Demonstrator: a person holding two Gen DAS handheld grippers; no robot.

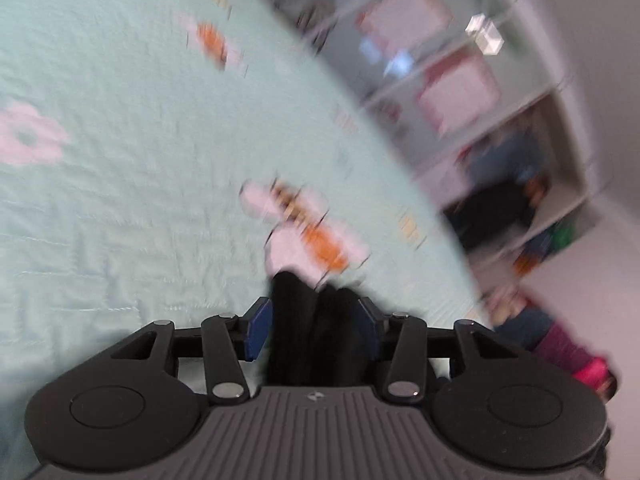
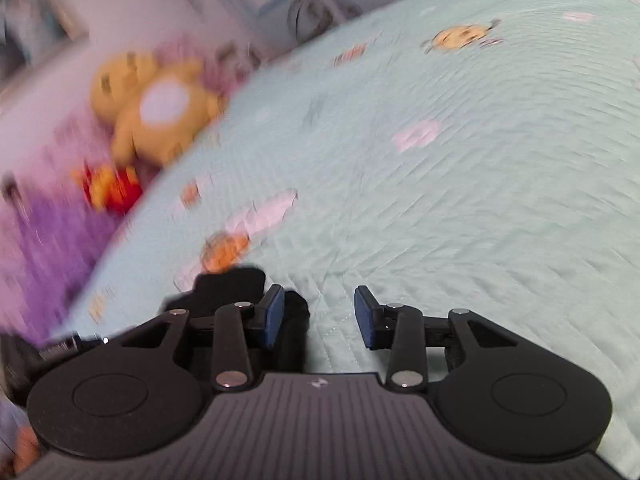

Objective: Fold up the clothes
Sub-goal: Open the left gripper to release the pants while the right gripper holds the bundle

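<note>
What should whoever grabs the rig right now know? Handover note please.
Left gripper: black garment bunched between its blue pads, filling the gap; looks gripped.
Right gripper: jaws open, the same dark fabric only against its left pad, not clamped.
Both hang over the mint quilt; frames are motion-blurred.
Done: one grip on the cloth.
Left: regrip with the right, then lay flat and fold. No finished fold visible.
</note>
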